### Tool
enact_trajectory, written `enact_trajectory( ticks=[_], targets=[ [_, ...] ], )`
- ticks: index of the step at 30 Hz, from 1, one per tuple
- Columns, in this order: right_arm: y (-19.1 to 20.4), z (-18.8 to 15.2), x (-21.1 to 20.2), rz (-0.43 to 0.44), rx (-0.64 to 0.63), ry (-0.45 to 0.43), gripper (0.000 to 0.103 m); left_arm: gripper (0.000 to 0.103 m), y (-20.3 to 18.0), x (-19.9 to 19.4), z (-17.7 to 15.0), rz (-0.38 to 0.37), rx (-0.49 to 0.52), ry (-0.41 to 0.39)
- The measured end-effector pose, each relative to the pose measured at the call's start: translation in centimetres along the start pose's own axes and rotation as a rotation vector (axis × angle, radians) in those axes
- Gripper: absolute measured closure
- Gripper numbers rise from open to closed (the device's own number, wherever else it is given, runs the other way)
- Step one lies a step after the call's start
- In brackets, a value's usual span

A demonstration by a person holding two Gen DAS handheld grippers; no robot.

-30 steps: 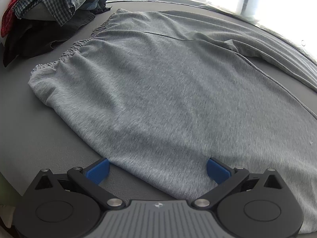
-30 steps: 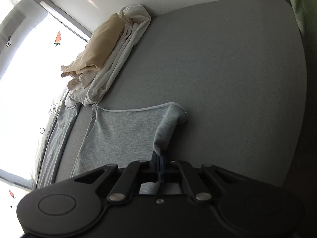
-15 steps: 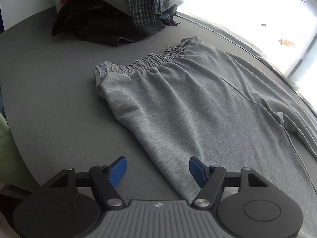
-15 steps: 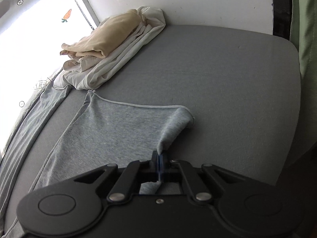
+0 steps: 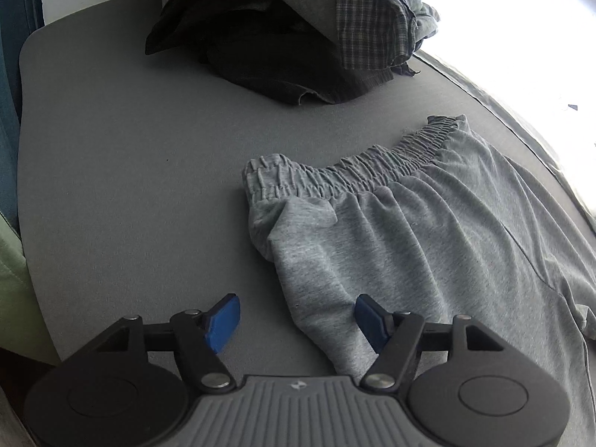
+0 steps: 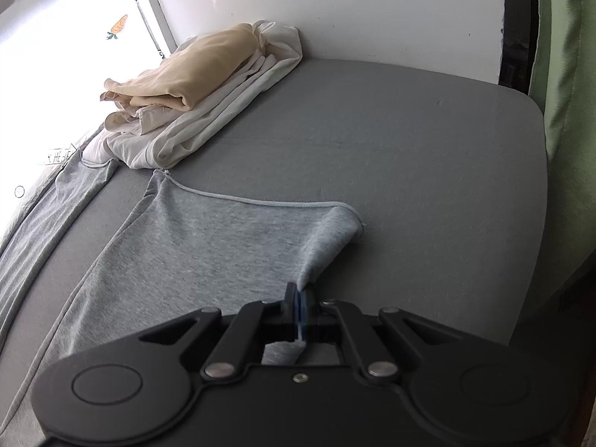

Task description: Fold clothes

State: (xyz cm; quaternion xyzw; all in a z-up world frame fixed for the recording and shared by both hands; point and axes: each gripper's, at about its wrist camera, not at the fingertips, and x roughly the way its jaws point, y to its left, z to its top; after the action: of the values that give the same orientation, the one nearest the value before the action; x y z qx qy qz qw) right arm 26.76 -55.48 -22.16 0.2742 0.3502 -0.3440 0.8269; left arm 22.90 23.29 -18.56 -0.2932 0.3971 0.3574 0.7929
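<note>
Grey heathered jersey trousers (image 5: 428, 246) lie spread flat on the matte grey counter (image 5: 123, 171), their gathered elastic waistband (image 5: 350, 171) puckered into tight ridges. The left tongs (image 5: 297, 320) hover with blue pads standing apart over the trousers' near side edge, which lies between them without being pressed. The right tongs (image 6: 300, 309) are clamped tight on a pinch of the trouser leg's hemmed cuff (image 6: 335, 231), pulling the soft knit into a small peak (the stitched hem runs as a thin cord). A rumpled heap of dark and plaid clothes (image 5: 316, 37) sits past the waistband; a folded stack of cream and tan fabric (image 6: 193, 93) rests by the white wall.
</note>
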Motion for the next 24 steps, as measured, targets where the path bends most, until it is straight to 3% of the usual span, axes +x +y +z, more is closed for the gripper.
enact_trajectory(
  ticks=[5, 6, 7, 8, 9, 12, 15, 19, 24],
  targets=[
    [-0.4, 0.2, 0.0, -0.003, 0.083, 0.009, 0.103, 0.035, 0.5, 0.7, 1.2, -0.067, -0.098, -0.012],
    [-0.3, 0.3, 0.1, -0.009, 0.088, 0.012, 0.103, 0.046, 0.4, 0.8, 1.3, -0.061, -0.109, -0.017],
    [-0.2, 0.3, 0.1, -0.015, 0.092, 0.015, 0.103, 0.073, 0.2, 1.1, 1.6, -0.040, -0.110, -0.019],
    [0.0, 0.5, 0.0, -0.021, 0.093, 0.019, 0.101, 0.091, 0.2, 1.3, 2.0, -0.032, -0.108, -0.008],
    [0.2, 0.6, 0.0, -0.026, 0.094, 0.024, 0.101, 0.101, 0.4, 1.3, 2.4, -0.050, -0.128, -0.011],
    [0.7, 1.1, -0.5, 0.023, 0.098, 0.004, 0.102, 0.101, 0.6, 0.9, 3.7, -0.096, -0.165, -0.036],
    [1.5, 2.4, -2.4, 0.072, 0.132, -0.071, 0.102, 0.101, 0.1, -0.6, 5.1, -0.121, -0.172, -0.071],
    [2.8, 5.4, -5.0, 0.184, 0.197, -0.162, 0.102, 0.101, -1.1, -2.9, 6.9, -0.167, -0.176, -0.127],
    [5.9, 9.3, -7.9, 0.307, 0.161, -0.267, 0.102, 0.101, -2.8, -5.9, 9.2, -0.226, -0.164, -0.225]
  ],
)
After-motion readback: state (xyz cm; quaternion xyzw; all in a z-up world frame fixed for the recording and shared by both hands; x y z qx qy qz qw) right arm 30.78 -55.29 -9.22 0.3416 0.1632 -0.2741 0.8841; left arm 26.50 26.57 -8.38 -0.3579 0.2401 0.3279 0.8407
